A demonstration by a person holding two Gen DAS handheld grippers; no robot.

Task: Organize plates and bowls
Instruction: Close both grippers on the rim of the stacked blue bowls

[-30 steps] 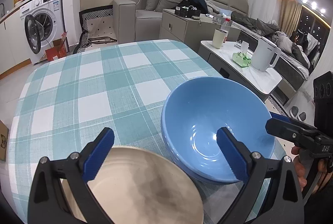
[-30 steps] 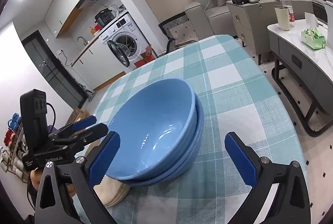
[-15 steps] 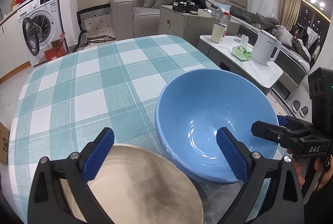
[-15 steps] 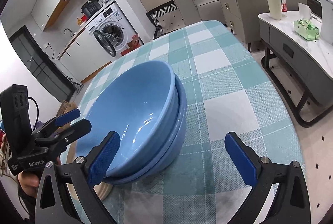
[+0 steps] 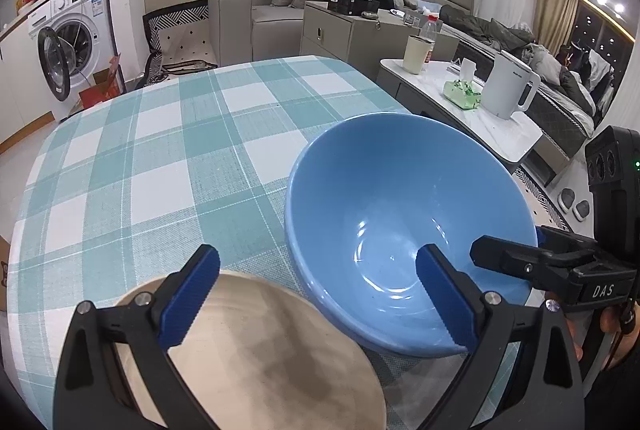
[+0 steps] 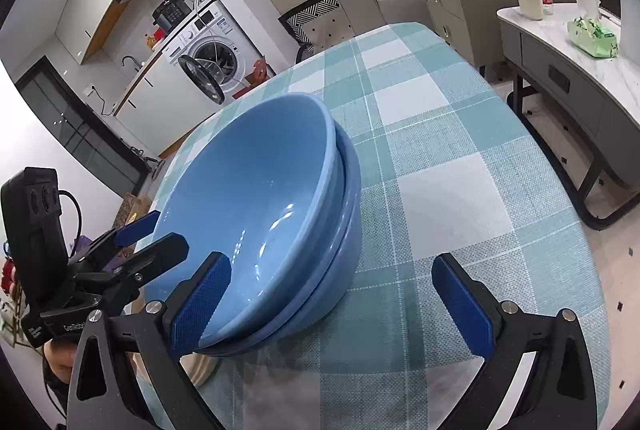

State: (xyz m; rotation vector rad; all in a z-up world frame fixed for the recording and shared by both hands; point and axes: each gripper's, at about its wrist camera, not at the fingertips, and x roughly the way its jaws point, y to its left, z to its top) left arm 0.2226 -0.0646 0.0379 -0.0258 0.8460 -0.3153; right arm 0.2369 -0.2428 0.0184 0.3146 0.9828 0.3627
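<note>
Right wrist — right hand-held gripper (image 6: 332, 300) wide, left pad possibly inside stacked blue bowls (image 6: 256, 218).

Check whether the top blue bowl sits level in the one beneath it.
Tilted. The glossy blue top bowl leans in the lower blue bowl; the right wrist view shows its rim raised on one side.

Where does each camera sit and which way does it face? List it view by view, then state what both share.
Left wrist: rides the left tool, open, facing across the checked tablecloth toward the sofa; beige plate below.
Right wrist: rides the right tool, open, facing the washing machine corner; a hand grips the other tool.
Shared: the stacked glossy blue bowls, the tablecloth, and each shows the other tool.
</note>
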